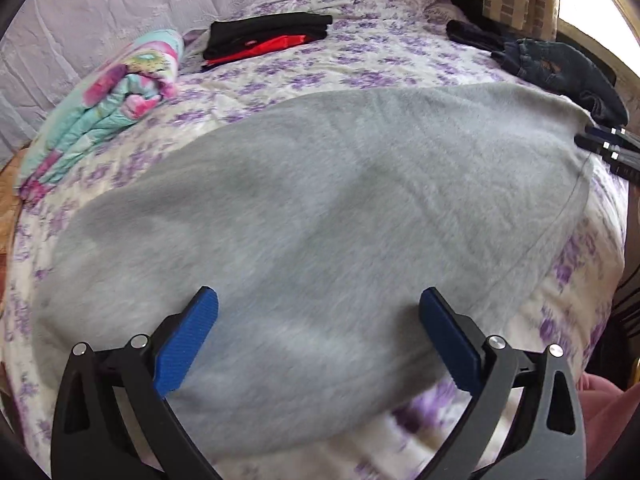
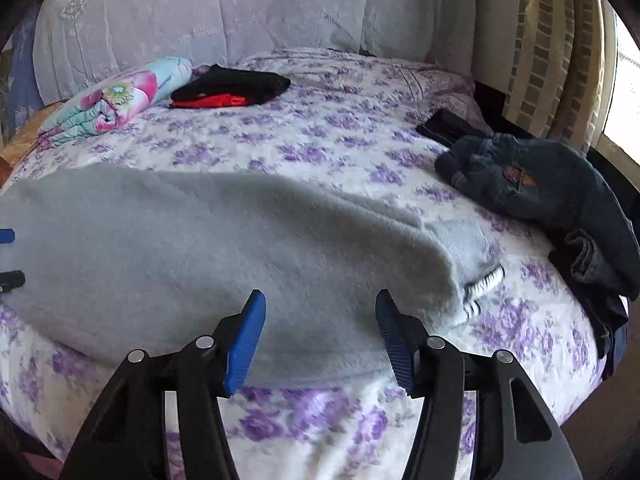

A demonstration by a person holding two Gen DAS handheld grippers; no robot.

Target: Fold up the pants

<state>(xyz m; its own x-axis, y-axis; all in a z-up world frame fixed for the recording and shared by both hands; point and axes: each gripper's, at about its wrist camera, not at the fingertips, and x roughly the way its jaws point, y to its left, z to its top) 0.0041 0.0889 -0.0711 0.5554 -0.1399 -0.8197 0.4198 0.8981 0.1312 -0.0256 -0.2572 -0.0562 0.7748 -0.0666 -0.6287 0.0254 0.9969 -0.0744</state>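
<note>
- Grey fleece sweatpants (image 1: 320, 208) lie flat across the bed's purple-flowered white bedspread (image 2: 320, 140), spread ahead of and under both sets of fingers; looks like a fold is already in, more to do.
- Left gripper (image 1: 319, 336): blue-padded fingers (image 1: 188, 344) spread wide, nothing pinched, grey cloth just beyond the tips and between them.
- Right gripper (image 2: 320, 336): fingers (image 2: 245, 344) spread, nothing pinched, near hem of the pants just past the tips; the striped black-and-white drawstring (image 2: 482, 284) sticks out to the right of the right finger.
- Risk: pinching only the top layer, so lower layer stays put and the fold skews. Cause: thick fleece, layers hard to tell apart at the edge.
- Risk: grabbing bedspread along with pants. Cause: tips close to the cloth edge where both fabrics meet.
- Risk: uneven lift between the two hands would twist the fold line.
- Risk: drawstring snagging on the right finger.
- Risk: folded pants landing on the dark blue denim jeans pile (image 2: 540, 188), far right of the right fingers.
- Black-and-red folded garment (image 1: 268, 36) and rolled floral turquoise-pink blanket (image 1: 104, 100) are well beyond the tips, no risk.
</note>
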